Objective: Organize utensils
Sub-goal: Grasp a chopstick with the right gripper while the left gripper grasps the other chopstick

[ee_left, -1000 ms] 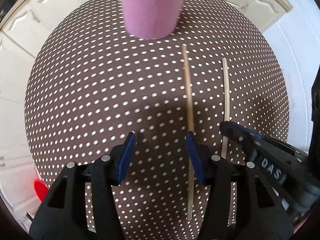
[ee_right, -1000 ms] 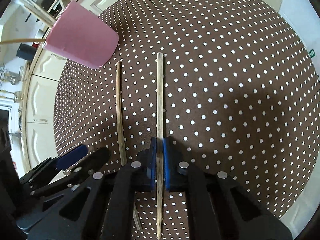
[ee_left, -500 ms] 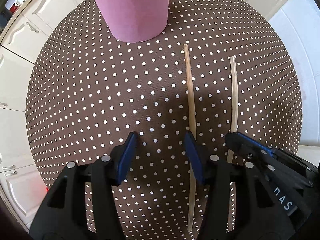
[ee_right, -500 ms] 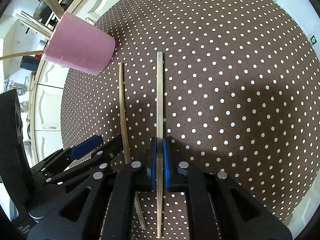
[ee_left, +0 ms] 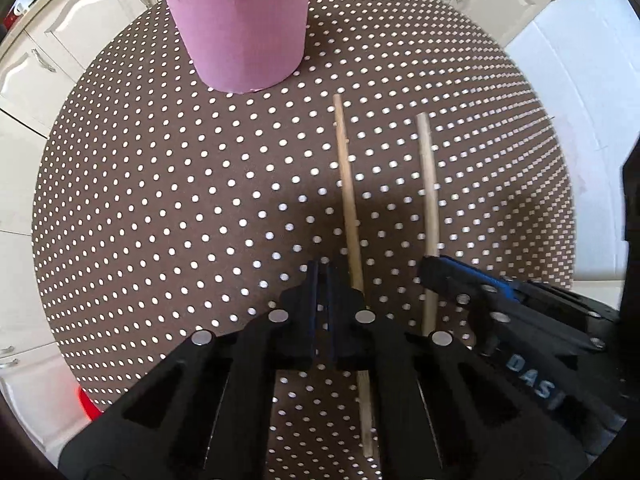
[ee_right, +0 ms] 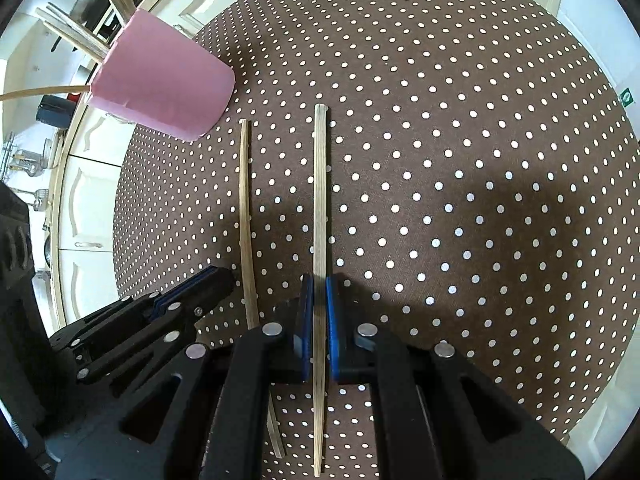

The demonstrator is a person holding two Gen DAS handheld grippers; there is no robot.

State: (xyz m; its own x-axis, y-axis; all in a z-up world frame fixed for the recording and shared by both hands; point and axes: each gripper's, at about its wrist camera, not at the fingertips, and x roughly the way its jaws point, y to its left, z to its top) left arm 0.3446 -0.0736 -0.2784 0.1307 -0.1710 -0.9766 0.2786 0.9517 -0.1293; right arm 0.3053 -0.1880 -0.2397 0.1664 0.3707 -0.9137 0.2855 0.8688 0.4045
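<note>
Right claw (ee_right: 316, 320) is clamped on one chopstick (ee_right: 320, 200); left claw (ee_left: 324, 308) is pinched together empty beside the other chopstick (ee_left: 348, 192), near the pink cup (ee_left: 240, 20). A thin stick like that could easily slip when lifted.

Matt pink paper cup (ee_right: 162, 92); pale wooden sticks (ee_right: 320, 208); dotted brown cloth tablecloth (ee_right: 460, 160); glossy cabinet doors (ee_left: 44, 60).

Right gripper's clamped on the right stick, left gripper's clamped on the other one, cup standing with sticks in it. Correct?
Not quite: the left gripper is shut on nothing, and the left stick lies beside it, as the left wrist view shows. The right gripper does clamp the right stick; the cup holds sticks.
</note>
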